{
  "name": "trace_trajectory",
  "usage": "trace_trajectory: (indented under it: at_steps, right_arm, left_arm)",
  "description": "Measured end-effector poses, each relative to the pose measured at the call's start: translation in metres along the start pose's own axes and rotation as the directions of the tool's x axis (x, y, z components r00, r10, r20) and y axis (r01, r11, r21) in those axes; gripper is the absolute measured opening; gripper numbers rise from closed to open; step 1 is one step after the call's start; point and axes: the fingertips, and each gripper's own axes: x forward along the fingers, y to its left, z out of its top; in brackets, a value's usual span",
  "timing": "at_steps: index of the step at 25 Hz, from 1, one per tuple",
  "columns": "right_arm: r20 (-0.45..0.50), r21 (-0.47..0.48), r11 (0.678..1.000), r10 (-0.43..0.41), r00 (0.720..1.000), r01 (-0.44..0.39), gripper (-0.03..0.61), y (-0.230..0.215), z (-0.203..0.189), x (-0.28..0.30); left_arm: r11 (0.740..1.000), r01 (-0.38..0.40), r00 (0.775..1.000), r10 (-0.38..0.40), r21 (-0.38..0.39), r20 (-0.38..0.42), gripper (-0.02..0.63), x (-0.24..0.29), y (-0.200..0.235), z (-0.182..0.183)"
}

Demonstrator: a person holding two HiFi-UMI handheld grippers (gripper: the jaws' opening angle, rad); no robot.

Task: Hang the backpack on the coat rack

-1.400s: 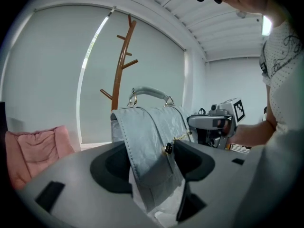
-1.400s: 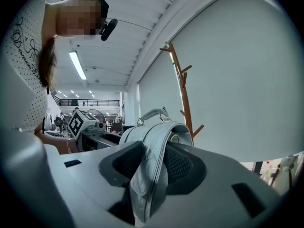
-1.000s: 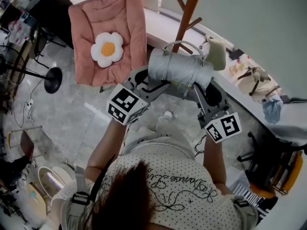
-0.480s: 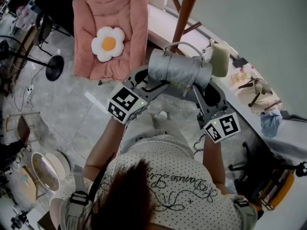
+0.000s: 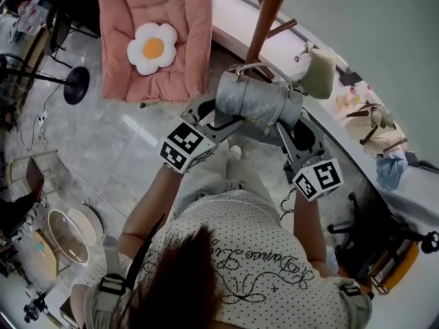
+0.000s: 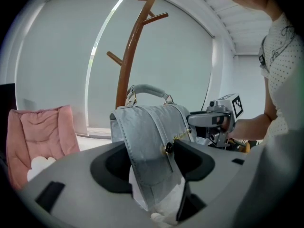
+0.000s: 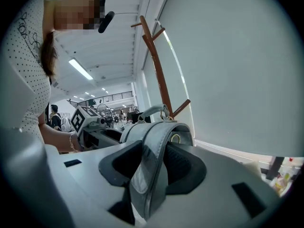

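A small grey backpack (image 5: 257, 101) with a top handle hangs in the air between my two grippers, just in front of the brown wooden coat rack (image 5: 269, 12). My left gripper (image 5: 212, 115) is shut on the backpack's left side (image 6: 152, 141). My right gripper (image 5: 291, 125) is shut on its right side, where a grey strap (image 7: 152, 170) runs between the jaws. In the left gripper view the coat rack (image 6: 130, 56) rises behind the bag, and its handle (image 6: 147, 90) sits below the lowest pegs. The right gripper view shows the coat rack (image 7: 159, 75) right behind the bag.
A pink cushioned chair (image 5: 154, 36) with a flower pillow stands left of the rack. A white ledge (image 5: 329, 125) along the window wall holds bags and small items. A floor stand base (image 5: 75, 84) is at the far left; an office chair base (image 5: 374, 242) at the right.
Both grippers have sunk with the backpack still held between them and shifted a little toward the rack's pole. The grip on each side is unchanged.
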Motion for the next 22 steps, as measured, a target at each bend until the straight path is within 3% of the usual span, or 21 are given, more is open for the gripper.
trace_trajectory:
  at_steps: [11, 22]
  right_arm:
    - [-0.061, 0.066, 0.997, -0.033, 0.998, 0.037, 0.156, -0.028, -0.030, 0.010]
    - [-0.089, 0.075, 0.997, 0.005, 0.996, 0.001, 0.160, -0.055, -0.049, 0.012]
  left_arm:
    - [0.999, 0.027, 0.997, -0.026, 0.016, -0.075, 0.259, 0.030, 0.011, -0.026]
    - [0.999, 0.039, 0.989, -0.035, 0.024, -0.141, 0.242, 0.054, 0.009, -0.043]
